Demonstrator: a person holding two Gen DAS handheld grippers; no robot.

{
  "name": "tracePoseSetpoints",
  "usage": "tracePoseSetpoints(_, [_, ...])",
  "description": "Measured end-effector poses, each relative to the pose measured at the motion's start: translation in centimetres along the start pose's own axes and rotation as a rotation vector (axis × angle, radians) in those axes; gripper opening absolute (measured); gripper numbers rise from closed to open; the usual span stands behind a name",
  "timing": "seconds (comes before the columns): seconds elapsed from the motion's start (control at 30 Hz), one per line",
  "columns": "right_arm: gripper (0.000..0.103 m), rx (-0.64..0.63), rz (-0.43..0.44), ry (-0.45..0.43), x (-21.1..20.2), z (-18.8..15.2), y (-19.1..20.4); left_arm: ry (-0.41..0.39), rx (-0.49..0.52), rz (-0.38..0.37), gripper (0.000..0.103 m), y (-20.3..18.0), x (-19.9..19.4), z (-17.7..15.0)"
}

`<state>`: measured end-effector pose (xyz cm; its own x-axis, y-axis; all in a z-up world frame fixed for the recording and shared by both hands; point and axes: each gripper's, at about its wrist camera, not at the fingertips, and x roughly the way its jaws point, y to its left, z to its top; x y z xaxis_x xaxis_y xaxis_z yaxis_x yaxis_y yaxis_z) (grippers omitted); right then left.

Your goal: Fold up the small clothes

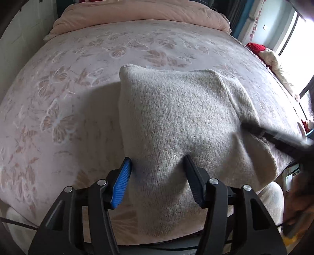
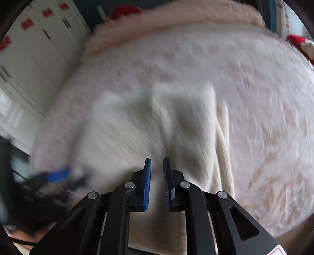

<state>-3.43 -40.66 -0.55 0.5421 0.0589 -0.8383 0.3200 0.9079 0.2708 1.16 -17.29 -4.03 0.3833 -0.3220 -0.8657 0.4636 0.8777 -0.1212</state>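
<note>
Your left gripper [image 1: 157,162]: jaws half open over sweater [image 1: 176,121], pads not pressing it. Your right gripper [image 2: 157,162]: jaws nearly closed, small gap, nothing between. Sweater lies on bed [image 1: 68,98], near edge. Pink quilt [image 1: 137,13] far end.

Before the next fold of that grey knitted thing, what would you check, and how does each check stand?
1. Knitted garment lying on the bed: ok.
2. Left hand-held gripper free of the knit: ok, jaws apart, nothing pinched.
3. Right hand-held gripper free of cloth: cannot tell, jaws nearly together over the knit, picture blurred.
4. Garment flat: not ok, a ridge rises at its far edge.
5. Near edge on the bed: not ok, it droops over the side.
</note>
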Motion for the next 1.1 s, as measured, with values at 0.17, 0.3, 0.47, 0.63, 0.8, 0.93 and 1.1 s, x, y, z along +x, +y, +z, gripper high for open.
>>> tracePoseSetpoints(0.17, [0.011, -0.018, -0.016, 0.000, 2.7, 4.9, 1.0, 0.005, -0.014, 0.002, 0.059, 0.2, 0.5, -0.2])
tracePoseSetpoints(0.3, [0.001, 0.012, -0.068, 0.149, 10.4, 5.6, -0.6, 0.013, -0.021, 0.001, 0.061, 0.4, 0.8, 0.1])
tracePoseSetpoints(0.47, [0.008, 0.030, 0.016, 0.004, 4.0, 4.6, 1.5, 0.019, -0.014, 0.004, 0.065, 0.7, 0.9, 0.2])
tracePoseSetpoints(0.63, [0.008, 0.044, -0.067, -0.035, -0.5, -3.3, 0.6, 0.025, -0.024, 0.000, 0.069, 0.8, 1.1, 0.2])
tracePoseSetpoints(0.8, [0.002, 0.133, -0.053, 0.028, 1.2, -6.0, -2.0, 0.031, -0.012, 0.011, 0.070, 0.4, 1.4, 0.0])
tracePoseSetpoints(0.93, [0.012, 0.117, -0.001, -0.035, -1.9, -5.2, 0.0, 0.034, -0.008, 0.023, 0.070, 0.4, 1.2, 0.2])
tracePoseSetpoints(1.1, [0.012, 0.021, 0.032, 0.012, -2.6, -7.7, 2.8, -0.023, -0.088, -0.033, 0.065, 2.1, -2.2, 0.0])
